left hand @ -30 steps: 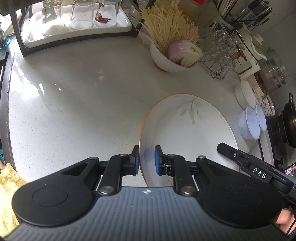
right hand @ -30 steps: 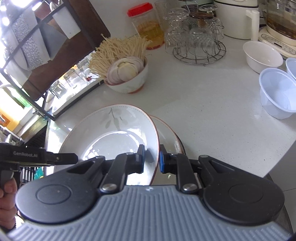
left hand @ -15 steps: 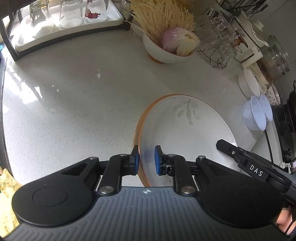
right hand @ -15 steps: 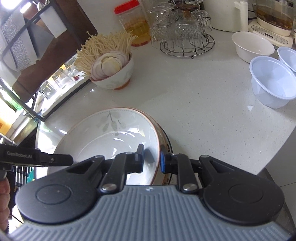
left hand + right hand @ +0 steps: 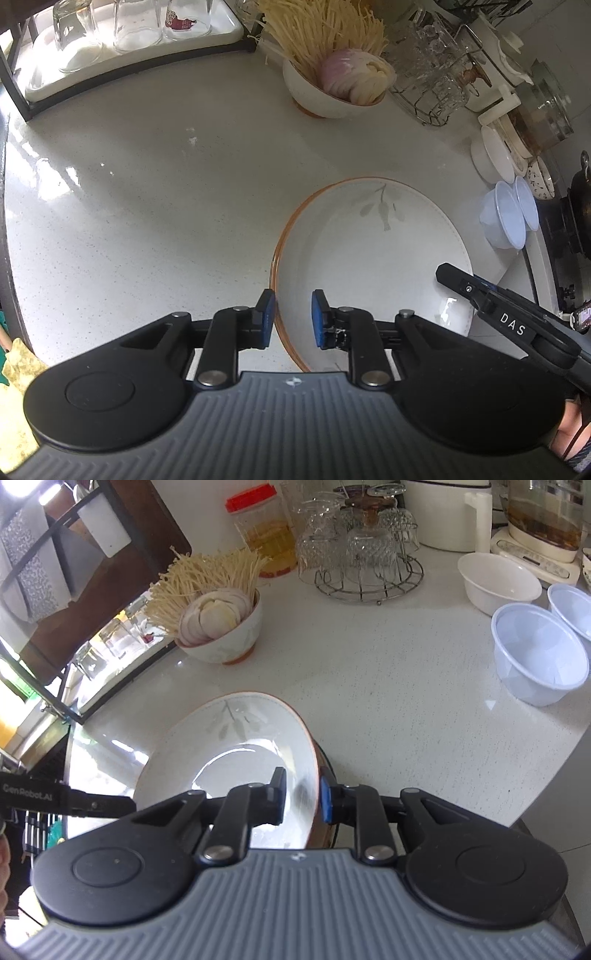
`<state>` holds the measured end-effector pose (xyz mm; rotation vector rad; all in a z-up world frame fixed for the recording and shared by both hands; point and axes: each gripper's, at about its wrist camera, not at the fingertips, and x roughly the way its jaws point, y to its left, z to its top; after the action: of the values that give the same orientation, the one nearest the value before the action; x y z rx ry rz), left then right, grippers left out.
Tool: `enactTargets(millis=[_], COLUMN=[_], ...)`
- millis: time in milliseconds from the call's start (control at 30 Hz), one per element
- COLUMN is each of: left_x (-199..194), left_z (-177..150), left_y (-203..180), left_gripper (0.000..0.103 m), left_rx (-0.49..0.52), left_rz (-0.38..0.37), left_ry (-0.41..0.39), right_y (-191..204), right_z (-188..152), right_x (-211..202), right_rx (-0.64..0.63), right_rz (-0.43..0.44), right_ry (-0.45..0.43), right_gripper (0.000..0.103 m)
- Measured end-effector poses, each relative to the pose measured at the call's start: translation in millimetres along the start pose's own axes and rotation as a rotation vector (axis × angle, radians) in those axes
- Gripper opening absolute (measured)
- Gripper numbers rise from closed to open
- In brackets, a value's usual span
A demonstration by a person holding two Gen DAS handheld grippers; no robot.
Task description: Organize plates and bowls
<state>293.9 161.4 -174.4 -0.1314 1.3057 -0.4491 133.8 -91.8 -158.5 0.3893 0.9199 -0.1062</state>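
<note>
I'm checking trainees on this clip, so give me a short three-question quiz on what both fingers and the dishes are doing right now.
1. True or false: both grippers grip the same plate.
2. Which bowl holds food? A) the bowl by the rack B) the plastic bowl C) the white bowl
3. Fill in: the left gripper holds the plate's left rim; the right gripper holds its ___ rim.

Key: 1 true; 2 A; 3 right.
</note>
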Motion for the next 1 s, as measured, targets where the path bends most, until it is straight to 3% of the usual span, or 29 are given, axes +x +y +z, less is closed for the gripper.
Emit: enactTargets(millis=[167,467,667,1000], left_x=[-10,-48,-85,-145], left_z=[-1,-1,-11,-44], left_y=[-3,-24,-44,-47], left_gripper=[0.023,0.023,0.023,0.023], left_rx=[0.003,0.057,0.134,0.185], left_rz=[-0.006,-0.01,0.07,0.097], left_ry=[-0.041,-0.158,-0.217,-0.336], right_y=[2,5,18,49], right_z=[2,9,11,-1], right_x=[-4,-36,-71,-113], right_rx=[-0.01,0.006,-0.009,-0.033], right_rz=[-0.064,-0.053,-0.041,-0.009], right_ry=[-0.003,-0.087,-0.151,-0.199], right_gripper=[0.023,0.023,0.023,0.023])
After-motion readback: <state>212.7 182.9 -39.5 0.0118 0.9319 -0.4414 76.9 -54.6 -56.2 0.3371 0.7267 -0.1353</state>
